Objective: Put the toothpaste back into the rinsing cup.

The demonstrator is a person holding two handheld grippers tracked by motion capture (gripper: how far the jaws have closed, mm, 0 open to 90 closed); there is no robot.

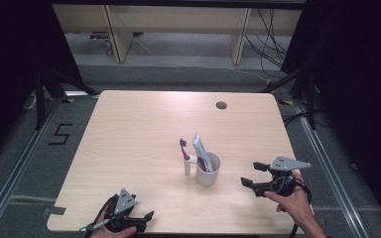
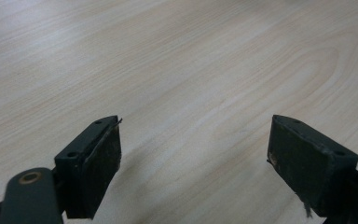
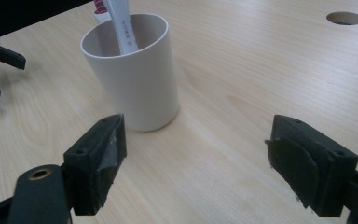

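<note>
A white cup [image 1: 208,171] stands on the wooden table [image 1: 139,129], right of its middle. A white and pink toothpaste tube [image 1: 200,148] leans inside it, and a toothbrush [image 1: 184,154] stands upright against the cup's left side. My right gripper [image 1: 252,174] is to the right of the cup, open, jaws pointing at it with a gap between. In the right gripper view the cup [image 3: 133,79] and tube [image 3: 121,23] lie just beyond the empty jaws of the gripper [image 3: 196,163]. My left gripper [image 1: 146,219] rests open at the table's near edge; its view shows the gripper [image 2: 196,158] over bare wood.
A round cable hole [image 1: 221,105] is set in the table's far right part, also seen as the hole [image 3: 345,17] in the right gripper view. Black metal frames and grey floor surround the table. Wooden furniture legs and cables are beyond the far edge.
</note>
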